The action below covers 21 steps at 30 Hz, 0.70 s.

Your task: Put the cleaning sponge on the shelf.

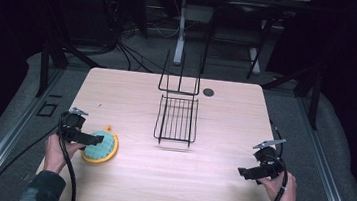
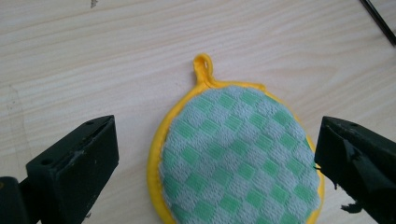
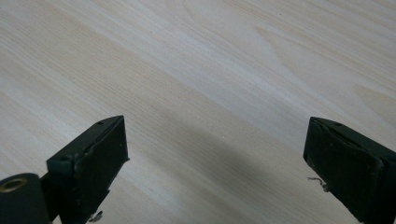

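Left gripper view looks down on a round potholder (image 2: 238, 158), green-checked with a yellow rim, lying flat on the counter (image 2: 93, 60). The left tongs (image 2: 217, 163) stand wide open astride it, pads clear of the cloth. To pick it up cleanly, I would sink low and pinch the rim or the loop (image 2: 203, 65). The right tongs (image 3: 215, 161) gape over bare wood, holding nothing, well apart from the wire rack (image 1: 176, 119).
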Each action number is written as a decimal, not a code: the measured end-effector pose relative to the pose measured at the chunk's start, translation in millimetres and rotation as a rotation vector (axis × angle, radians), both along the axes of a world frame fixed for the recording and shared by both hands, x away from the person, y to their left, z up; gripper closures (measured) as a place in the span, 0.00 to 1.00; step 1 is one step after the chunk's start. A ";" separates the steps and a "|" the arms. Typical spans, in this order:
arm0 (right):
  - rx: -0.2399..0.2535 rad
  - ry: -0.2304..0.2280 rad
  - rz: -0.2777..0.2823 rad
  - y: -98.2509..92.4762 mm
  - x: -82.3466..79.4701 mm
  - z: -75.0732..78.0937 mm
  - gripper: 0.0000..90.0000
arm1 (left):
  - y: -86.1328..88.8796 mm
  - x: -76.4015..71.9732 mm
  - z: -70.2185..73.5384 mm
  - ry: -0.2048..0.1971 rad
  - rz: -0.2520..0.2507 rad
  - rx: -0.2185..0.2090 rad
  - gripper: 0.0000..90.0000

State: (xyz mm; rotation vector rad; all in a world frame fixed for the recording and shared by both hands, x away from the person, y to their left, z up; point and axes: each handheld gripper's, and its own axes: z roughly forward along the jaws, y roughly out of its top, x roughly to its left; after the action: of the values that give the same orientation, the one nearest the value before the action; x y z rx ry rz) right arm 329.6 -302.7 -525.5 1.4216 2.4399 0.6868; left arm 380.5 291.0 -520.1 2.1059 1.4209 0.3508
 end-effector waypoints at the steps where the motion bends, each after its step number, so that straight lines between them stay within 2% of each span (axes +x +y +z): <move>1: 0.000 0.000 0.000 0.0 0.0 0.0 0.07 | 0.0 0.0 0.0 0.000 0.000 0.000 0.00; 2: -0.003 0.005 0.001 0.8 0.5 -1.0 0.07 | -0.3 5.3 -2.8 0.002 0.004 0.010 0.00; 9: -0.004 0.000 0.008 1.2 0.9 -1.2 0.07 | -1.6 20.4 -11.1 0.040 0.020 0.004 0.00; 11: -0.008 0.001 0.005 0.9 0.0 -0.8 0.07 | -5.0 22.9 -14.3 0.053 0.002 0.011 0.03; 18: -0.012 -0.003 0.006 0.7 -0.2 0.3 0.08 | -7.1 23.7 -23.2 0.089 -0.021 0.044 0.19; 19: -0.010 -0.011 0.005 1.0 -0.1 -0.6 0.08 | -6.9 23.6 -23.8 0.095 -0.021 0.029 0.22; 21: -0.006 -0.009 0.006 1.4 -0.2 -0.8 0.08 | -7.0 23.4 -24.1 0.094 -0.022 0.025 0.26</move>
State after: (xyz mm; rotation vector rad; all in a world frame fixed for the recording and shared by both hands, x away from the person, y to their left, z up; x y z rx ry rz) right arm 329.4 -301.4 -526.3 1.4066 2.4386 0.6850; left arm 403.9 284.0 -544.2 2.1821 1.4516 0.2656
